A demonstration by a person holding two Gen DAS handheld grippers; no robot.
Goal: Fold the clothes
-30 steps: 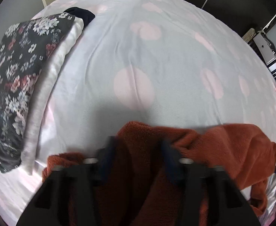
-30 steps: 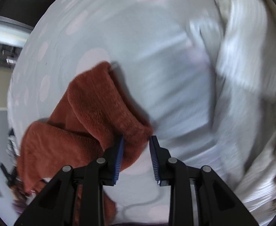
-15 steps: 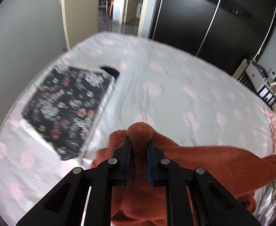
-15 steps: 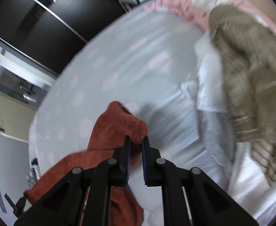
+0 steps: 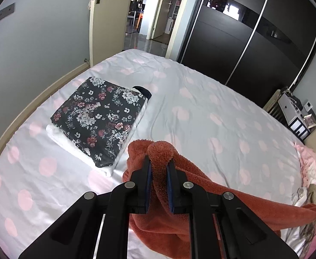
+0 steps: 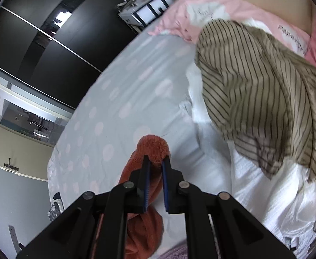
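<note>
Clearly soft and floppy, the rust fleece garment [image 5: 201, 196] hangs above the bed [image 5: 201, 112], left gripper [image 5: 159, 168] and right gripper [image 6: 155, 164] each clamping a bunched edge at twelve o'clock, sensible holds.

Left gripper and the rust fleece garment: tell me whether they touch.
Touching. The left wrist view shows the left gripper with both blue pads pressed against a bunched fold of the rust fleece garment, which bulges above the fingertips.

Both grippers, left gripper [image 5: 159, 165] and right gripper [image 6: 155, 165], now clamp corners of the rust fleece garment [image 5: 201, 196] and hold it raised off the bed [image 5: 201, 108], where a second ago it lay bunched, jaws apart.
</note>
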